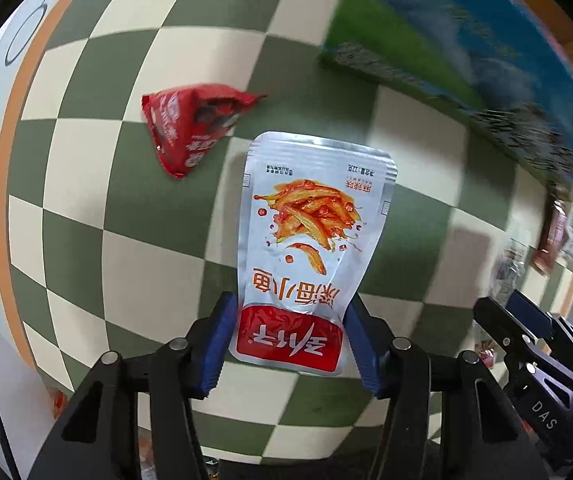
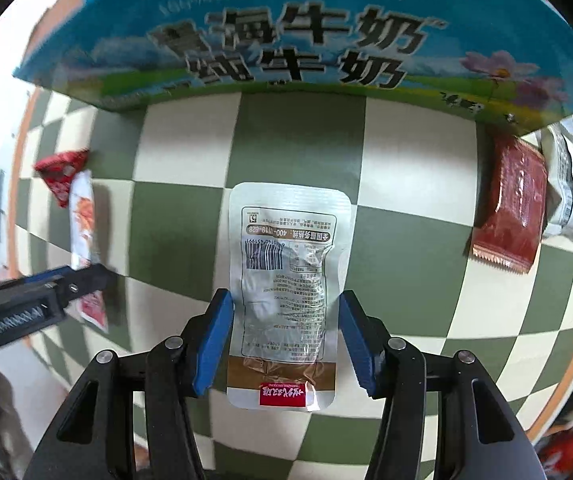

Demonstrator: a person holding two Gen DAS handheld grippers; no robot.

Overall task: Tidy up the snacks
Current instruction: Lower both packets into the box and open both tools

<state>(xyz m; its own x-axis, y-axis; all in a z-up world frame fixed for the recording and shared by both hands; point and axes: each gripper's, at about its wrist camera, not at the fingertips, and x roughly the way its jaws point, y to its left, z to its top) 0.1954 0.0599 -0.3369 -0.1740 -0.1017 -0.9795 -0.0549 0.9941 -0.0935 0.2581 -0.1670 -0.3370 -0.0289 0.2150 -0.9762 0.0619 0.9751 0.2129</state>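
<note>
My left gripper (image 1: 290,320) is shut on a silver fish-snack pouch (image 1: 314,240) with an orange fish picture, held by its lower end above the checkered cloth. My right gripper (image 2: 286,320) is shut on a second silver pouch (image 2: 288,280), its printed back with a barcode facing the camera. A red snack packet (image 1: 194,128) lies on the cloth left of the left pouch; it also shows in the right wrist view (image 2: 62,176). The left gripper with its pouch shows in the right wrist view at far left (image 2: 82,276). The right gripper shows in the left wrist view at lower right (image 1: 510,320).
A blue-and-green milk carton box (image 2: 286,40) stands at the back, also in the left wrist view (image 1: 466,48). A dark red packet (image 2: 514,204) and a white wrapper (image 2: 570,192) lie at right. The green-and-cream checkered cloth (image 2: 298,140) has an orange border.
</note>
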